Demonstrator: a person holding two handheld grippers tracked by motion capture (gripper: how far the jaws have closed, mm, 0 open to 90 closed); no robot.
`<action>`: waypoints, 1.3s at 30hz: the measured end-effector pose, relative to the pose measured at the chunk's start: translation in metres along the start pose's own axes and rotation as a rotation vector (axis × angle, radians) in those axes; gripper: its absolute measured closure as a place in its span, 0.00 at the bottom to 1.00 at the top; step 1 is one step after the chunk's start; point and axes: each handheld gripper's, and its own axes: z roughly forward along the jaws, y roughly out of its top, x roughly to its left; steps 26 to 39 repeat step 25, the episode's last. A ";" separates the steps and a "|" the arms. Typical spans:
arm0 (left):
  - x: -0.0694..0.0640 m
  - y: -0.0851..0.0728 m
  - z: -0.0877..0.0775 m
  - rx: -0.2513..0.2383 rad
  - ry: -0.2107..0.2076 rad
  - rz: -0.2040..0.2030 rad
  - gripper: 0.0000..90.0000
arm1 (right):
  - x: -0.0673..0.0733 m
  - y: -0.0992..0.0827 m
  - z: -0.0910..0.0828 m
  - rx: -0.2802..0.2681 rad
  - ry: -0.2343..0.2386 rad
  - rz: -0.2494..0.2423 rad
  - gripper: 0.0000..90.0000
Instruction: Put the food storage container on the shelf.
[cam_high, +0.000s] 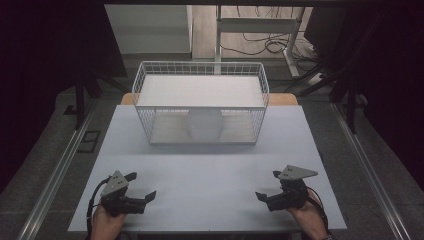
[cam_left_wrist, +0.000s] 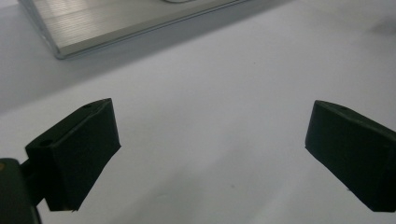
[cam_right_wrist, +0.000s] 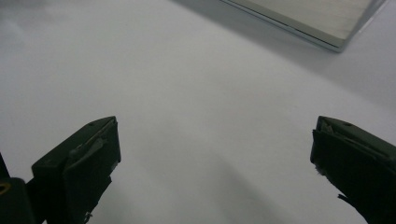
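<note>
- Two large things take up the scene: the pale table (cam_high: 210, 195) and, at its far middle, a white wire basket (cam_high: 145, 90) lying on its side with its mouth toward the person.
- Inside the basket, on the lower wall against the front edge, rests a white round object (cam_high: 205, 125), a ball or a bowl; the high view does not settle which.
- It lies straight ahead of the person, forward and to the right of the left gripper (cam_high: 142, 187) and forward and to the left of the right gripper (cam_high: 267, 185). Being round, it shows no long axis, and it sits about midway, so neither hand looks clearly nearer.
- Both grippers rest low at the near edge, well apart from the basket and from each other.
- Left gripper (cam_left_wrist: 210, 140): jaws spread wide over bare table, nothing between them.
- Right gripper (cam_right_wrist: 212, 149): likewise spread and empty.
- Each gripper view catches a metal-edged corner of something beyond the jaws, while the high view alone gives the round object's place.
</note>
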 end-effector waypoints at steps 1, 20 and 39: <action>0.000 -0.001 -0.001 0.001 0.000 -0.004 0.03 | -0.001 -0.002 -0.002 -0.003 -0.003 0.006 0.01; 0.006 -0.010 -0.009 0.013 -0.008 -0.068 0.02 | -0.004 -0.033 -0.007 0.052 -0.019 0.082 0.00; 0.006 -0.009 -0.008 0.015 -0.010 -0.073 0.02 | -0.005 -0.033 -0.007 0.061 -0.023 0.086 0.00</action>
